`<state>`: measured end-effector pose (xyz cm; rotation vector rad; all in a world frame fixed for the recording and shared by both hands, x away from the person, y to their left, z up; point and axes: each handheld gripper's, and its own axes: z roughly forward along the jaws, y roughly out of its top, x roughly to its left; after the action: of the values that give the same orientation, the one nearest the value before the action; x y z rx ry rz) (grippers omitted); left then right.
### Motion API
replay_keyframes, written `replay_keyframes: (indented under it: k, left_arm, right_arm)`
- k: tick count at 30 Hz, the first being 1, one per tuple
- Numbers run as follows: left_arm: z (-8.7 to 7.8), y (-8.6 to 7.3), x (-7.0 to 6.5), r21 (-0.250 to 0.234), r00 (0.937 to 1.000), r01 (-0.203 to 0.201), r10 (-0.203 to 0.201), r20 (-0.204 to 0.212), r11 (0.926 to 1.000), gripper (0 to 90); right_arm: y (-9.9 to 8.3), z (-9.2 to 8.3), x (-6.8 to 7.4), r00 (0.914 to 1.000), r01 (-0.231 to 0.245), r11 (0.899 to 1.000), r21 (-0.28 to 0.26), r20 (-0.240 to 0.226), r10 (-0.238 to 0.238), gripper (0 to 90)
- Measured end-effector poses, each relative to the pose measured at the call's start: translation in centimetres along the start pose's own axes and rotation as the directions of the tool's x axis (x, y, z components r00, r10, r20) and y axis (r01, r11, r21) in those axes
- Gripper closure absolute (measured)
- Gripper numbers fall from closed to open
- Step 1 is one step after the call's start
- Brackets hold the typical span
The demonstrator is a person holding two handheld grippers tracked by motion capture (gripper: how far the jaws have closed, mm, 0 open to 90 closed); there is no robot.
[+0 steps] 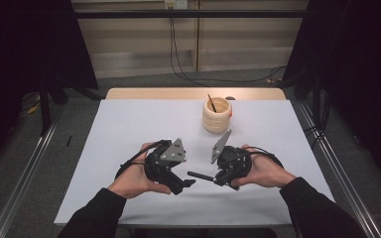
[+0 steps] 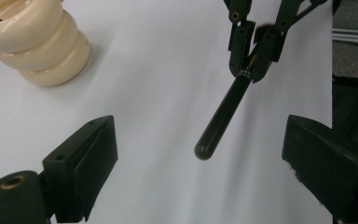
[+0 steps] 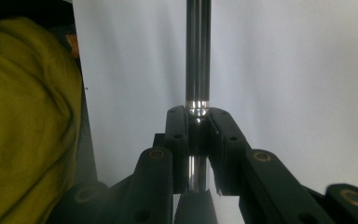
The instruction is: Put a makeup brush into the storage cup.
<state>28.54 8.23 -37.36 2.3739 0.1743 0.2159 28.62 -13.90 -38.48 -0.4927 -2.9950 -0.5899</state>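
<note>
A black brush (image 1: 201,175) with a silver ferrule lies level just above the white sheet. My right gripper (image 1: 219,179) is shut on it at the ferrule, and the handle (image 3: 198,51) runs straight out from the jaws (image 3: 198,126). My left gripper (image 1: 186,183) faces it from the left. Its jaws stand wide open (image 2: 200,135), and the handle's rounded end (image 2: 204,151) reaches into the gap without touching either pad. The right gripper (image 2: 254,51) shows beyond, clamped on the brush.
A cream ringed holder (image 1: 217,115) with a thin brush (image 1: 211,103) in it stands at the back of the white sheet (image 1: 129,129), also seen as the holder (image 2: 37,42). Metal rails run along both table sides. A blurred yellow-green surface (image 3: 23,116) lies at the left.
</note>
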Motion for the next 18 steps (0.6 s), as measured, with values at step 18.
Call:
replay_keyframes:
  k: [18]
  left_arm:
    - [1.14,-0.1,0.33,0.093,0.9978,0.028,-0.034,0.057,0.9953,44.5]
  right_arm:
    - [0.5,0.49,0.16,0.9992,0.038,0.999,0.006,-0.012,-0.038,78.4]
